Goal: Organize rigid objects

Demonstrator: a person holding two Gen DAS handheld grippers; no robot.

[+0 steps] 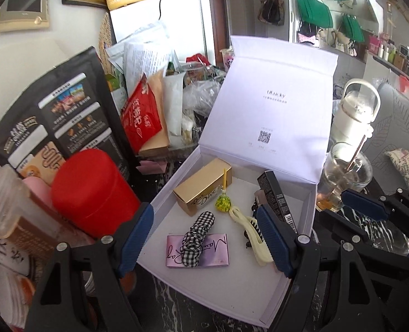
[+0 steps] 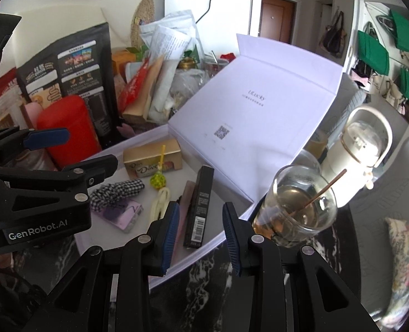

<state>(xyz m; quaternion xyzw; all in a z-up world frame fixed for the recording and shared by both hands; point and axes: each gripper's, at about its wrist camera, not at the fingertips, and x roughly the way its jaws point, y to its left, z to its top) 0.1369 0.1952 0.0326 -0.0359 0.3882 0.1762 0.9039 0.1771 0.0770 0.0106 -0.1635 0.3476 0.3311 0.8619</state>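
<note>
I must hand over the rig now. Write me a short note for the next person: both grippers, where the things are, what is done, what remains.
Left gripper: jaws open, empty, over the white box.
Right gripper: jaws open, empty, at the box's near edge, by the black carton.
In the box: gold chocolate box, checked scrunchie lying on the purple card, cream hair clip, yellow-green charm, black carton.
Lid stands open.
Left: outside remain the red tin and glass; I cannot tell whether they belong inside. Probably close the lid.

Left gripper (image 1: 207, 239), right gripper (image 2: 201, 233): both agape, empty.
</note>
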